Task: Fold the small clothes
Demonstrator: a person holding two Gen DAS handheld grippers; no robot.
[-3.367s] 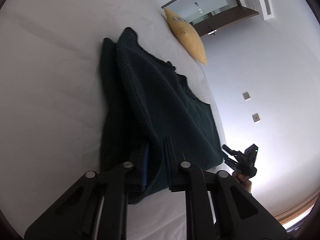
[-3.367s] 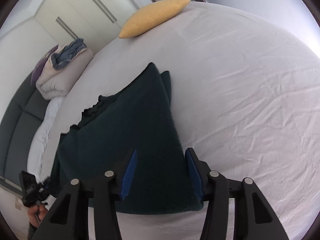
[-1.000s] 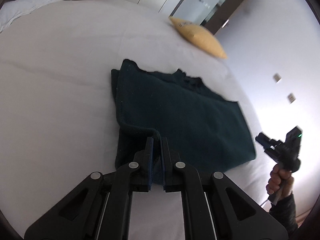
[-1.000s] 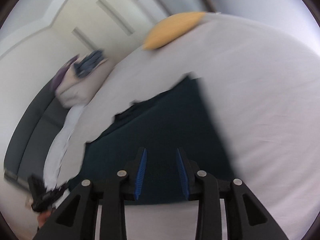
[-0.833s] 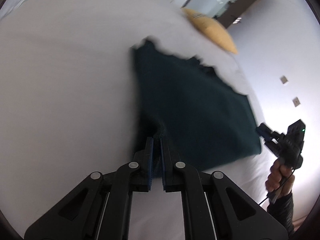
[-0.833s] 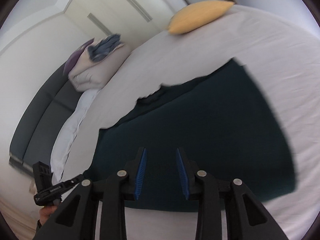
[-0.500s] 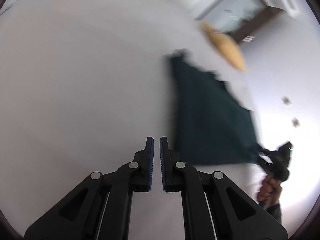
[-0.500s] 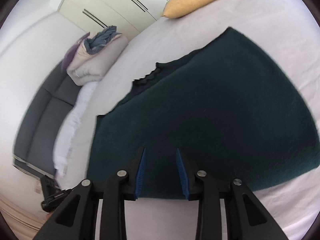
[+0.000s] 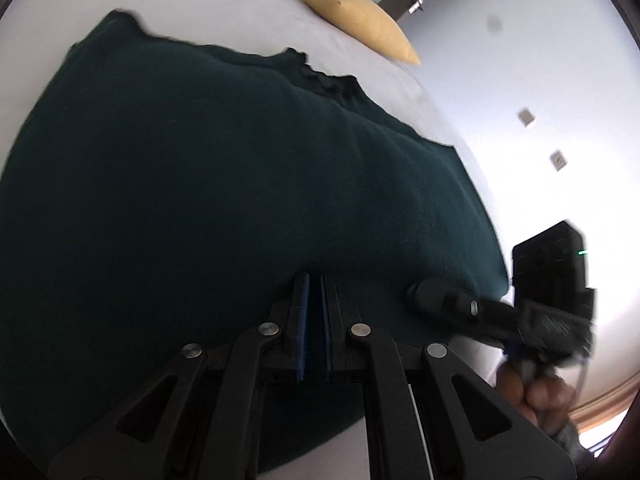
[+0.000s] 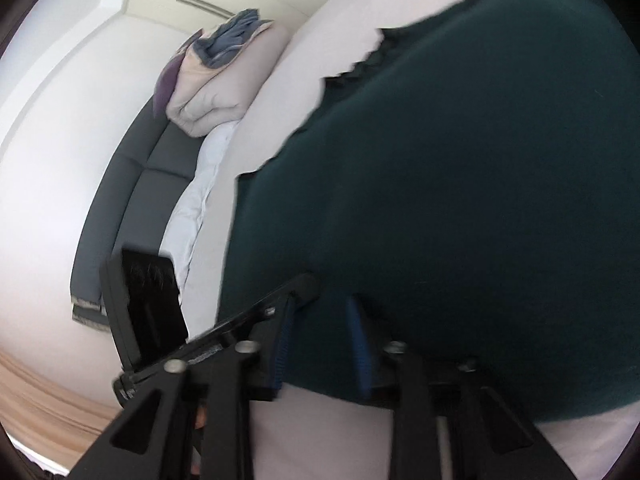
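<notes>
Dark-green garment (image 9: 240, 184) lies folded on bed (image 9: 224, 4); left gripper (image 9: 314, 328) nearly closed, empty; right gripper (image 10: 320, 344) parted, empty, poised for regrasp.

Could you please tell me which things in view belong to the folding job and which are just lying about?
Job:
dark green garment
left tool
right tool
white bed, the work surface

Lying about:
yellow cushion
folded duvet pile
grey headboard

White bed (image 9: 240, 4) carries a dark green garment (image 9: 224, 168), yellow pillow (image 9: 356, 20) and folded duvet (image 10: 224, 80)
</notes>
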